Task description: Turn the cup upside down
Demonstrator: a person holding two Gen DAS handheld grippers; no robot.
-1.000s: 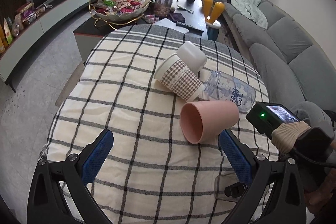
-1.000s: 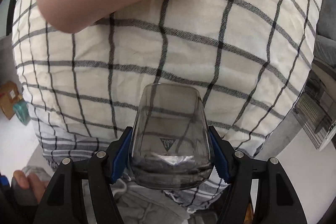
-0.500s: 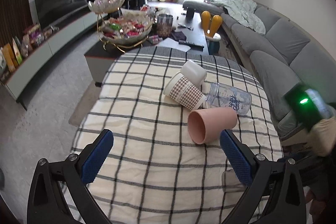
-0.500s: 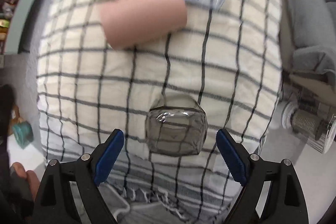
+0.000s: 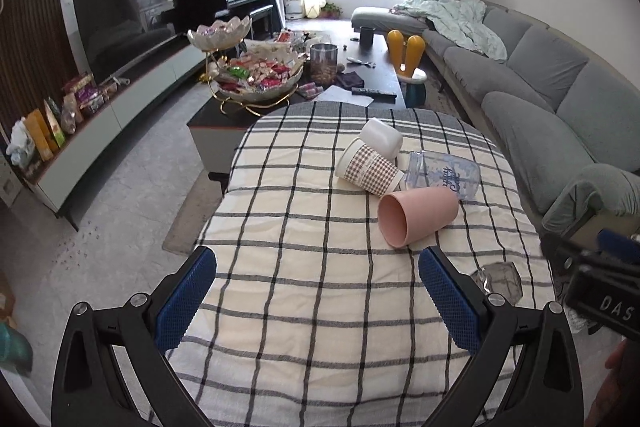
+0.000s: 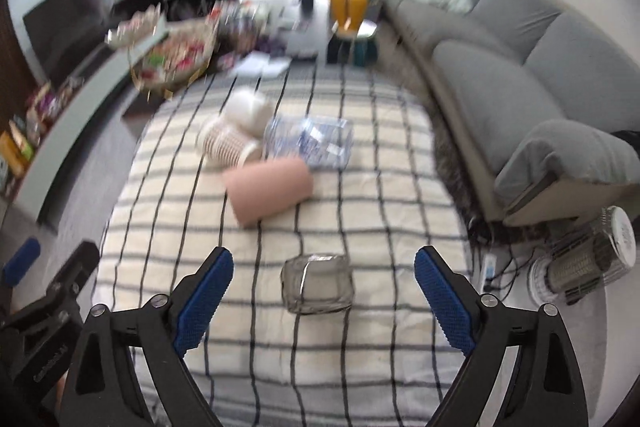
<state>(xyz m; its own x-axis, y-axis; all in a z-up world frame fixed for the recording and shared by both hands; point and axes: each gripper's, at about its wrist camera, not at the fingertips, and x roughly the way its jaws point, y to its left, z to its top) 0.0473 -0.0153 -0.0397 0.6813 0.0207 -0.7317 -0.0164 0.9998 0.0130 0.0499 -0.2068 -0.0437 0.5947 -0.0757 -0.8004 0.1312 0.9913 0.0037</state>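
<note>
A smoky clear glass cup [image 6: 318, 283] stands upside down on the checked tablecloth [image 6: 380, 187], just ahead of my open, empty right gripper [image 6: 324, 301]. It also shows in the left wrist view [image 5: 498, 279], partly behind my right finger. My left gripper [image 5: 318, 303] is open and empty over the cloth's near part. A pink cup [image 5: 416, 215] lies on its side, mouth toward me. Beyond it lie a checked paper cup [image 5: 370, 167], a white cup [image 5: 380, 137] and a clear printed glass [image 5: 444, 175], all on their sides.
A dark coffee table [image 5: 280, 99] with a snack bowl stand stands beyond the cloth. A grey sofa [image 5: 560, 99] runs along the right. A TV unit [image 5: 120, 99] is at the left. A heater [image 6: 580, 263] stands on the floor at the right.
My right gripper opened, let go of the glass cup upside down on the cloth, and drew back and up. My left gripper also pulled back and up.
</note>
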